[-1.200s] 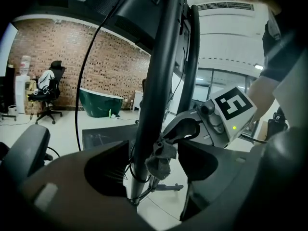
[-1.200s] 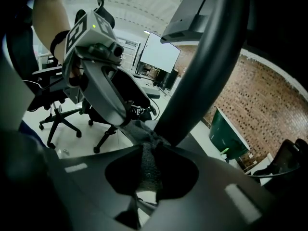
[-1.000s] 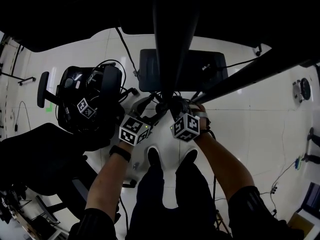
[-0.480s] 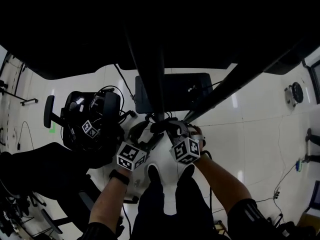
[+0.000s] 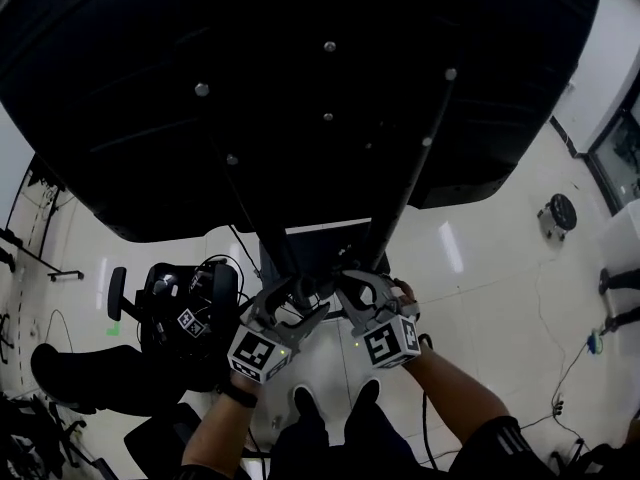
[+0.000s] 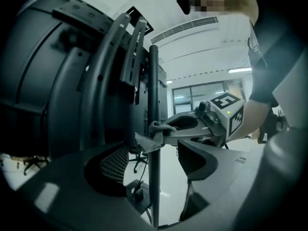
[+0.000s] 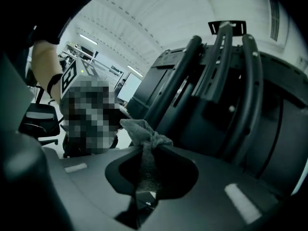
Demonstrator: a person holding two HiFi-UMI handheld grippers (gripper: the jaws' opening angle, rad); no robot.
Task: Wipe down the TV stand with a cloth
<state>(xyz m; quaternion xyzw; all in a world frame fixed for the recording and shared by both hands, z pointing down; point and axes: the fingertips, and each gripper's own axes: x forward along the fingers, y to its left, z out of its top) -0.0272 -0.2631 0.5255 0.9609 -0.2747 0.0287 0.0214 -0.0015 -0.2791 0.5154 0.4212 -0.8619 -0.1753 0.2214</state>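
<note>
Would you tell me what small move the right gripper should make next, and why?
I would probably slide the right gripper down along the upright pole of the TV stand. Its jaws are shut on the grey cloth, and the left gripper view shows that cloth against the pole, with much bare pole below it.

The white tiled floor (image 5: 500, 268) (glossy, with light streaks) carries the TV stand's dark base (image 5: 320, 240) at its middle, a black office chair (image 5: 165, 313) left, and the person's shoes (image 5: 305, 400) nearest.
</note>
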